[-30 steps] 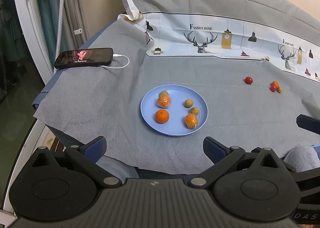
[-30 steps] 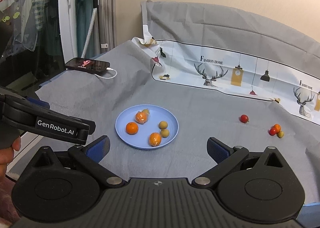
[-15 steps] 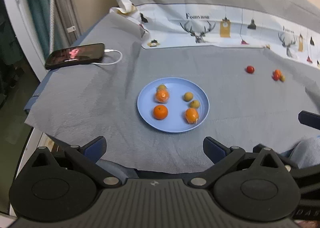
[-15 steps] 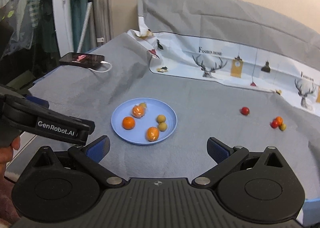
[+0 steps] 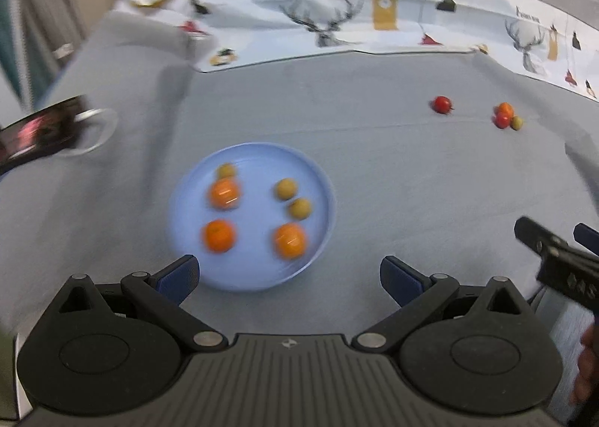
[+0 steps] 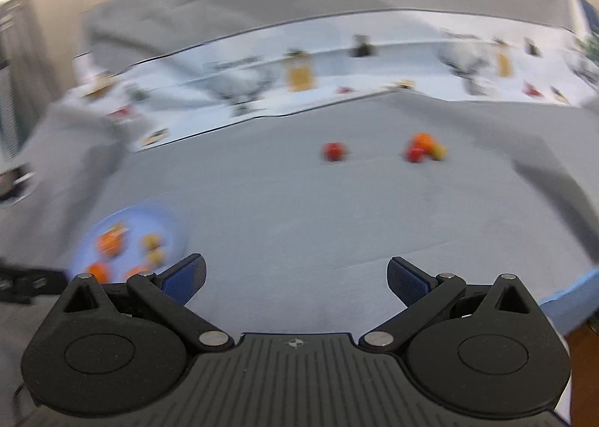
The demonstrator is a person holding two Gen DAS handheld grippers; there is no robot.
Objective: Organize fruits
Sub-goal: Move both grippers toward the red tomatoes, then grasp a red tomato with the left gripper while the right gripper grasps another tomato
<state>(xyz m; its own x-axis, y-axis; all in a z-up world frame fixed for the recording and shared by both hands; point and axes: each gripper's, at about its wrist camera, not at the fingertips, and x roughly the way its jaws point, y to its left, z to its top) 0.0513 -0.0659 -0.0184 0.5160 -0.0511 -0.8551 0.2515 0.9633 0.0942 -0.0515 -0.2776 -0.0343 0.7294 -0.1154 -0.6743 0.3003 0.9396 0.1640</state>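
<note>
Black-framed left tongs (image 5: 288,271) with blue pads gape empty just short of the round blue plastic plate (image 5: 322,180), where oranges and small olive-green fruits sit gathered. Right tongs (image 6: 295,273), equally wide and empty, face the stray red cherry tomato (image 6: 334,151) and the small red-orange-yellow cluster (image 6: 423,146) well ahead on the grey-clothed counter (image 6: 299,210), likely the next pickups.

Black ribbed tool (image 5: 288,273) bodies, blue finger pads (image 6: 185,275), silver pivot screws
</note>
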